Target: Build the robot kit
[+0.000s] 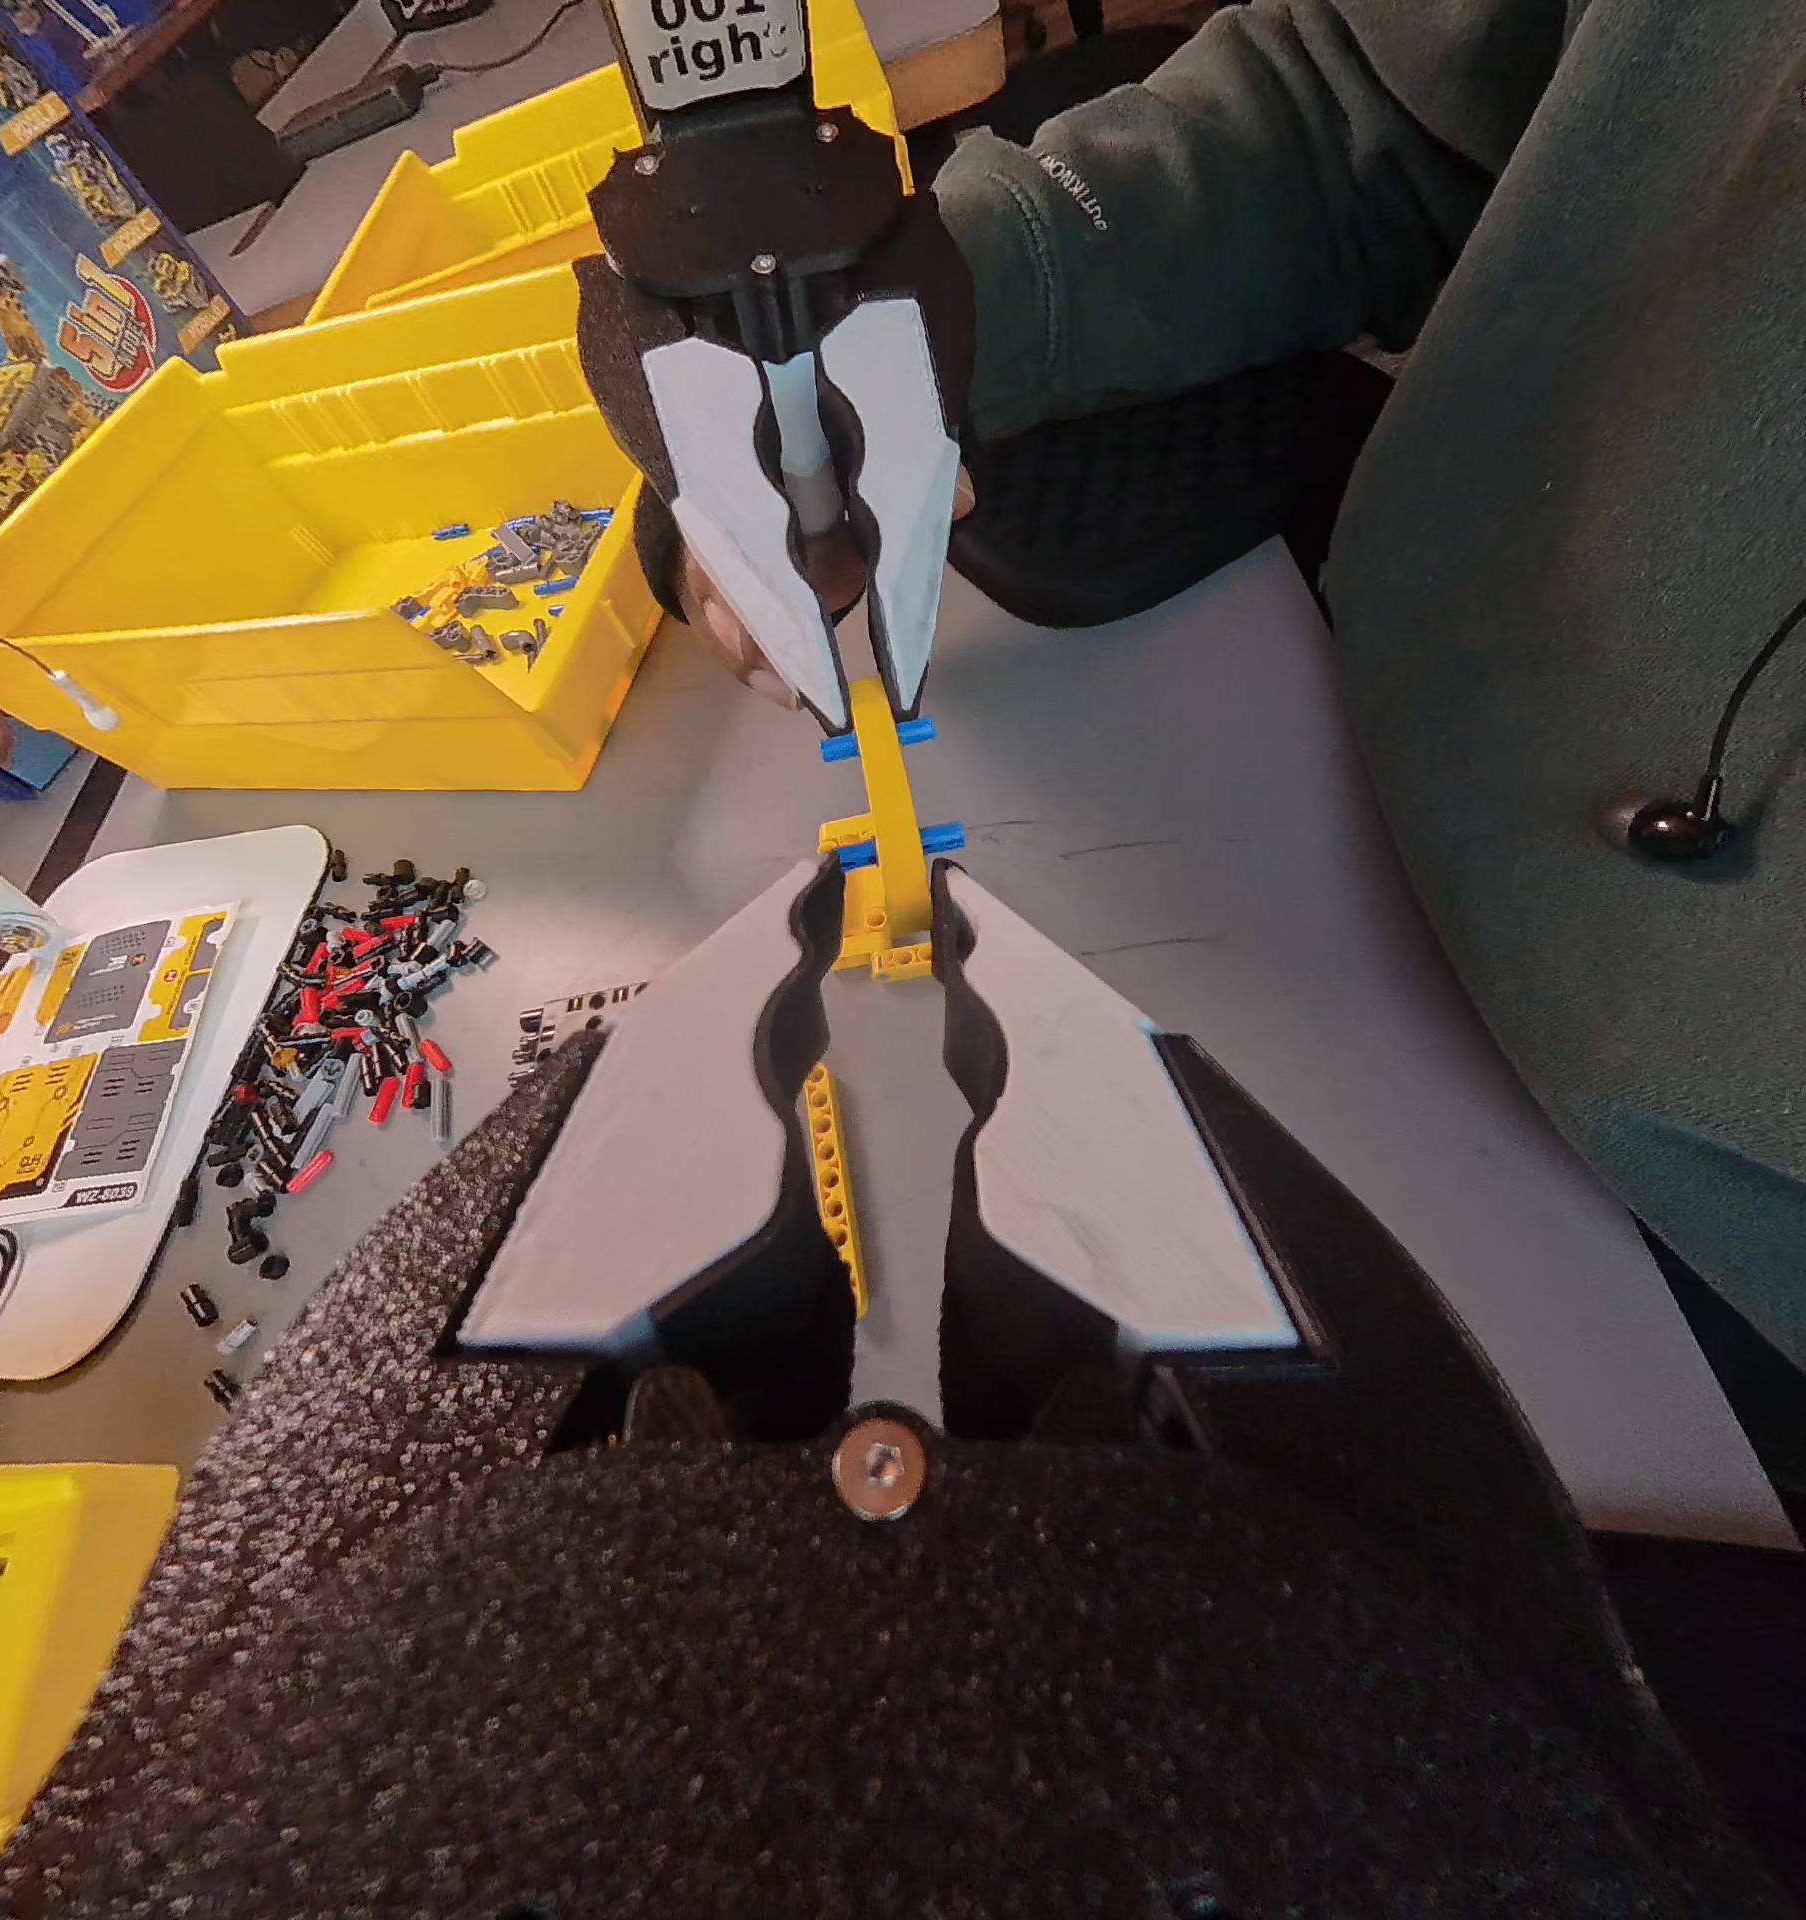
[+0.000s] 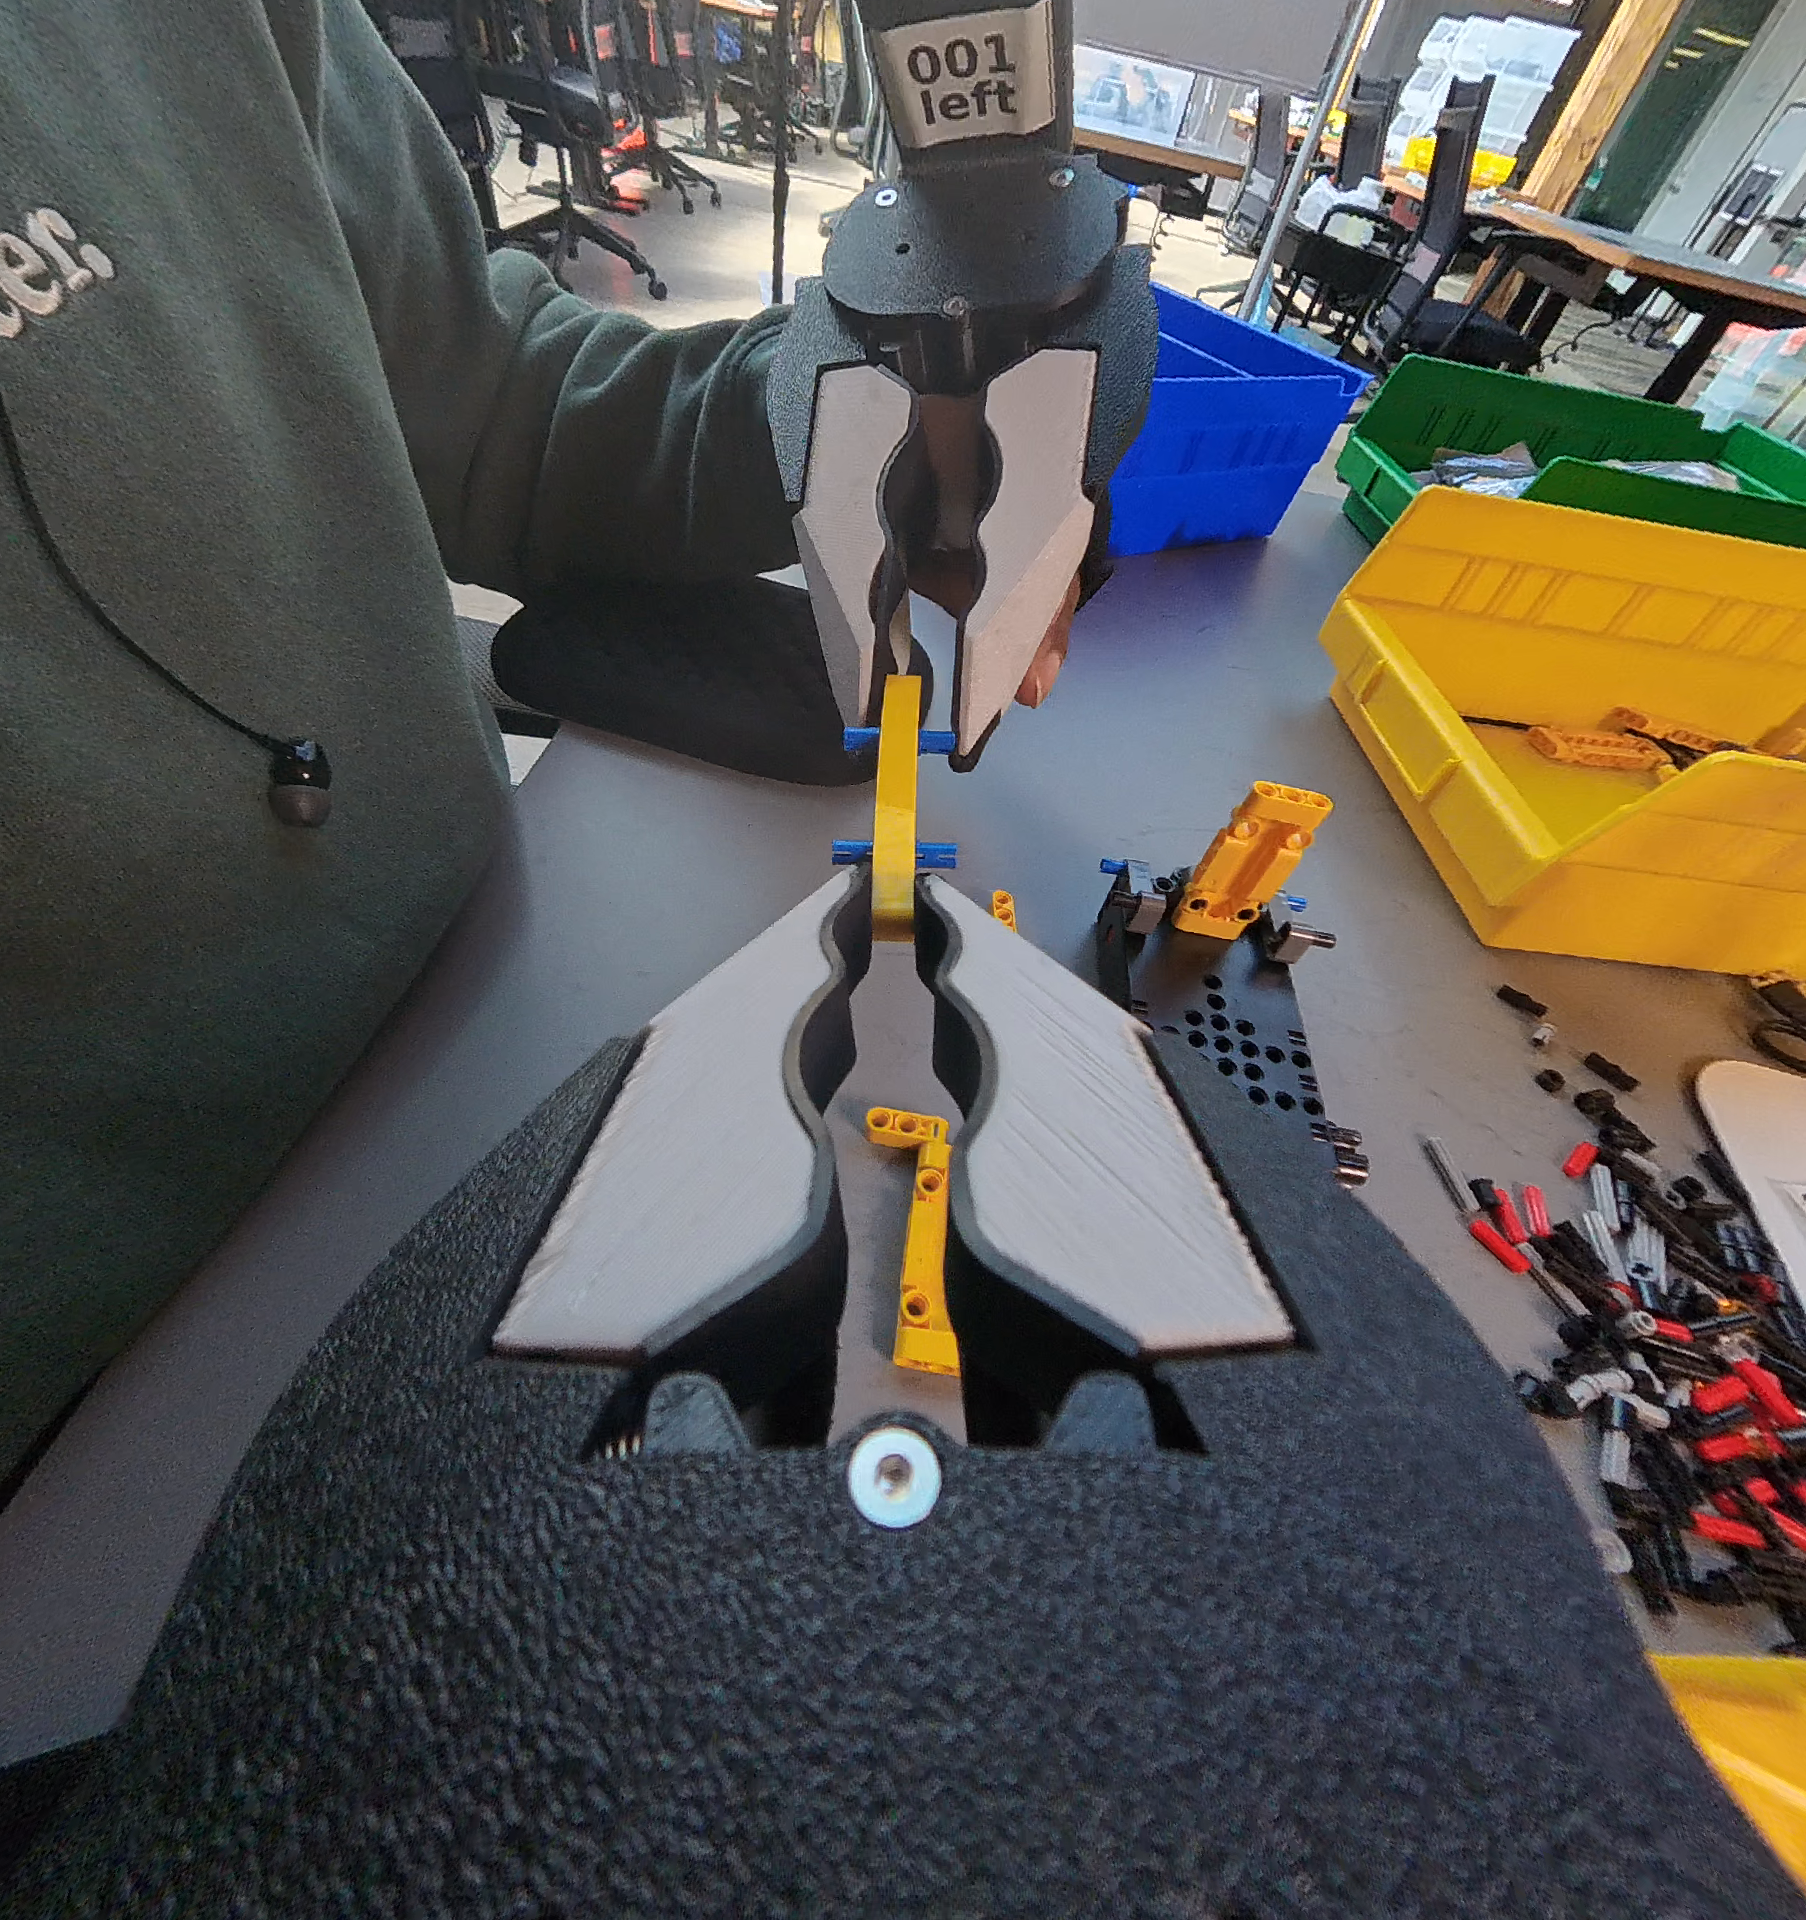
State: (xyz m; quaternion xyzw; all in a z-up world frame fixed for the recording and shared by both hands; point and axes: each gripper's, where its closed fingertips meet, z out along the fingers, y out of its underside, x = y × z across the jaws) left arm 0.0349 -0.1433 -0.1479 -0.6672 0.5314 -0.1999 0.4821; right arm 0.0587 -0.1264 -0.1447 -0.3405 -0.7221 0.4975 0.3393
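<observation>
left gripper [image 1: 883, 883]: fingers clenched on near end of the curved yellow plastic building-toy beam with blue cross pins [image 1: 886, 790], plus a small yellow frame piece there
right gripper [image 2: 891, 896]: fingers clenched on the other end of same beam, facing left gripper
beam: held in air between both grippers, above grey table [image 1: 1138, 831], just in front of person's green sweatshirt
handling: judged, keep both grips steady and aligned, no twisting, blue pins look easy to knock
near table: loose yellow beam [image 2: 925, 1247] under right gripper
farther: pile of black, red, grey pins [image 1: 348, 1039], yellow plastic bin [image 1: 286, 665]
</observation>
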